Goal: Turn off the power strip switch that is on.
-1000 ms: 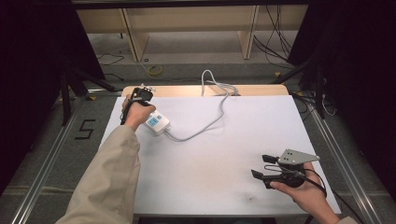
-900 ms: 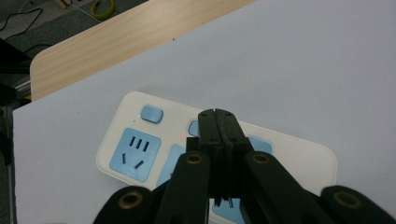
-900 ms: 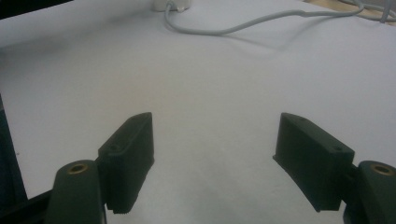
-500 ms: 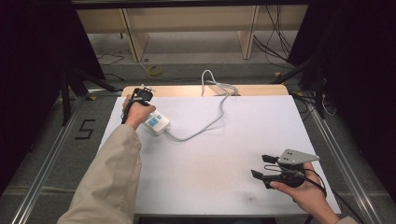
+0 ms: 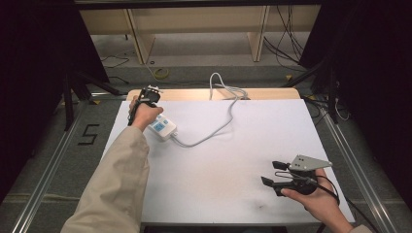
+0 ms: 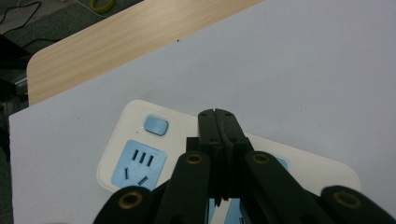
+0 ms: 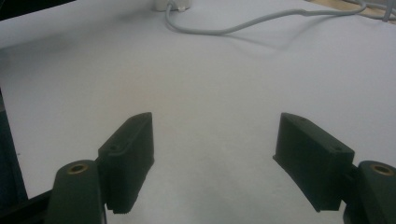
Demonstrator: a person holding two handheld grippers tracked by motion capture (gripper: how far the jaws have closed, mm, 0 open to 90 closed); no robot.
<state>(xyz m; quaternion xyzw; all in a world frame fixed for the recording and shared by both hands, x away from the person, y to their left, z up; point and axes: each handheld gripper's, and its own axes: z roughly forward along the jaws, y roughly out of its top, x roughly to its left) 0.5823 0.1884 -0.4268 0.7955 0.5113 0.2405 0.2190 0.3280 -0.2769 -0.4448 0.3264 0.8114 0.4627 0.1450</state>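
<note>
Setting: a white table (image 5: 233, 160) with a bare wooden strip along its far edge, shot from above the person's side; dark curtains hang at both sides and cables lie on the floor beyond.
Power strip: a cream power strip (image 5: 162, 128) with blue socket faces lies flat in the table's far-left part, near the left edge. In the left gripper view a blue button (image 6: 156, 125) sits above a blue socket (image 6: 138, 164) at one end.
Cord: a pale grey cord (image 5: 214, 131) leaves the strip's near-right end, curves across the white surface and runs off the far edge in a loop.
Left gripper: the left gripper (image 6: 218, 135) is held over the strip, jaws pressed together with no gap and nothing between them. The tips hang above the strip's middle; whether they touch it cannot be told.
Left arm: a beige sleeve (image 5: 116, 189) reaches from the near-left corner to the hand at the strip.
Right gripper: the right gripper (image 5: 274, 173) sits low over the near-right part of the table, well apart from the strip, jaws spread wide and empty, pointing left. A grey three-cornered plate (image 5: 308, 162) tops it.
Right gripper view: bare white surface lies between the jaws, with the cord curving across the far end.
</note>
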